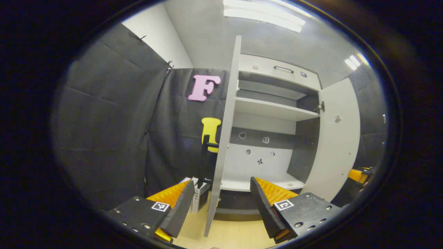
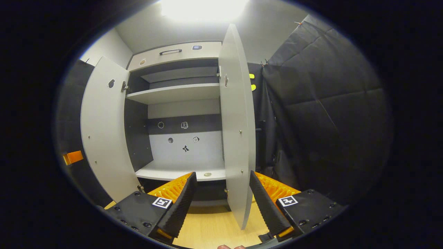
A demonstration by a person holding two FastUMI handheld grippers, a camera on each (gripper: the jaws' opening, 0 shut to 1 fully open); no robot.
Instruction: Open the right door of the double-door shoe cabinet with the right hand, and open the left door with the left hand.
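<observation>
**A:** Where do the doors stand?

**B:** Both are swung out. In the left gripper view the left door [image 1: 223, 138] runs edge-on up the middle, bottom corner at 6 o'clock, between the fingers of the left gripper [image 1: 221, 204]. The right door [image 1: 337, 138] hangs open at 3 o'clock, with the cabinet [image 1: 273, 109] shelves bare between them.

**A:** And from the other side?

**B:** In the right gripper view the right door [image 2: 237, 138] stands just right of centre, its lower edge inside the spread fingers of the right gripper [image 2: 221, 200]. The left door [image 2: 104, 128] sits at 9 o'clock.

**A:** Are the claws gripping anything?

**B:** No. Both are released, jaws wide, each straddling its panel's free edge without pressing on it.

**A:** How would the panels handle?

**B:** I'd judge them stiff, flat board, smooth-faced and likely slippery, light enough to swing on the hinges [image 1: 320, 107]. No handle shows on these faces, so the free vertical edge, low down and far from the hinge, is the place to pinch. Pull along the arc, not straight out, or the pads may slide off.

**A:** Task status?

**B:** Looks essentially done.
</observation>
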